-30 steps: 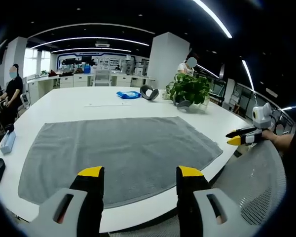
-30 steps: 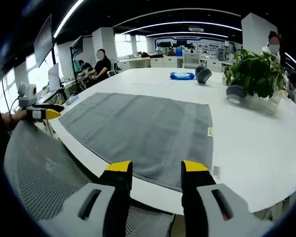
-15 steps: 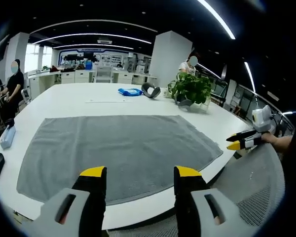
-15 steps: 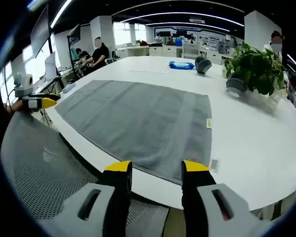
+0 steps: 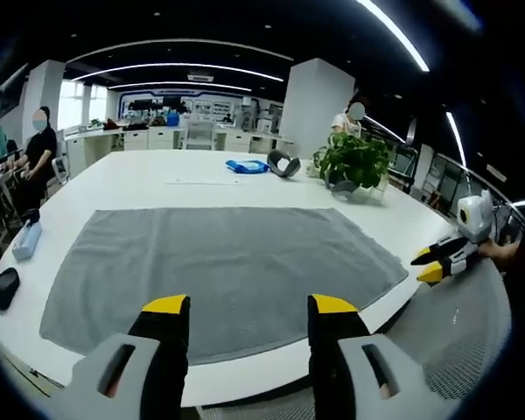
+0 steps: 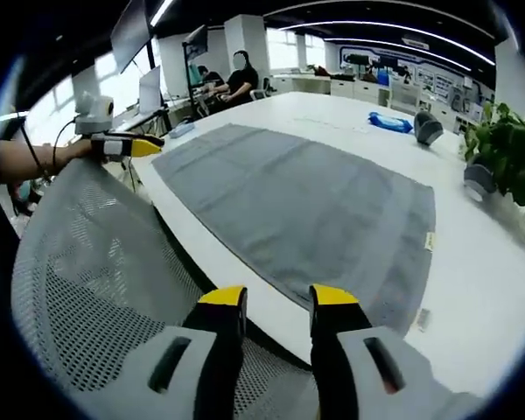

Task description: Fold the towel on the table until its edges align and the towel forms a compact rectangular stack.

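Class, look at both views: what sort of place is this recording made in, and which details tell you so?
Most likely an open-plan office or lab. A large white table holds a flat grey towel and a potted plant, a mesh office chair stands at its edge, and desks with monitors line the background.

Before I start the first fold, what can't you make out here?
- Towel near edge, left gripper view: partly hidden behind the left gripper.
- Towel near right corner, right gripper view: covered by the right gripper.
- Side label on the towel, right gripper view: too small to read.
- Dark item at the table edge, left gripper view: too small and distorted to identify.
- Blue item far across the table: too small to identify.
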`<state>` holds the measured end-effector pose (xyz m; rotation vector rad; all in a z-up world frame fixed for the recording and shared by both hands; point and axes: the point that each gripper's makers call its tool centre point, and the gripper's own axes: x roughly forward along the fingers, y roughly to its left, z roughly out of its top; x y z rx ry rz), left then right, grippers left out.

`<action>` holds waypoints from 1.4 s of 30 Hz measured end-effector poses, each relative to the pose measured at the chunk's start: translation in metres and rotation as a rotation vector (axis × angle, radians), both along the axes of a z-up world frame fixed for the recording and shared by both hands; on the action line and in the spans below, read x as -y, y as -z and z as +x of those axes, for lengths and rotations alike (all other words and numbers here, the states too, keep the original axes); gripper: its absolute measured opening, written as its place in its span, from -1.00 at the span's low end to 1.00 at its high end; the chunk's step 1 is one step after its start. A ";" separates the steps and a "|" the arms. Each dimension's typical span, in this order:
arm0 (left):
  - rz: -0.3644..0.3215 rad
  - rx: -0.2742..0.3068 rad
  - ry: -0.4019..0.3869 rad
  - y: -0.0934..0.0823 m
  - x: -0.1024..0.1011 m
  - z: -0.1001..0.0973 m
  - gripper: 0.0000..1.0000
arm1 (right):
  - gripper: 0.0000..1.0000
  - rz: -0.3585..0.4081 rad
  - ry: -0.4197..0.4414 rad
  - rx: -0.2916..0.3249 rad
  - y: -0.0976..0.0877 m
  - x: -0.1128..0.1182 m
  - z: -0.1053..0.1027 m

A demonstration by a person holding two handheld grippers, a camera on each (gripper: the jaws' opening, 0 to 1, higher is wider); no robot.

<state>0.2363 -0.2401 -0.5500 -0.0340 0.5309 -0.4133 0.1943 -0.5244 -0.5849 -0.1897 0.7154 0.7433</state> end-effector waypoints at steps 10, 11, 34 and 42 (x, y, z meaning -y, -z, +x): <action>0.048 -0.047 0.008 0.007 0.002 -0.006 0.11 | -0.54 0.064 -0.027 0.033 -0.010 -0.007 -0.001; 0.050 -0.048 0.010 0.008 0.001 -0.006 0.12 | -0.54 0.068 -0.031 0.039 -0.011 -0.007 -0.001; 0.053 -0.038 0.036 0.001 0.012 -0.008 0.21 | -0.49 0.131 0.003 0.074 -0.022 -0.008 0.005; 0.187 0.040 0.233 -0.008 0.031 -0.012 0.42 | -0.31 0.192 0.092 0.217 -0.050 0.023 0.024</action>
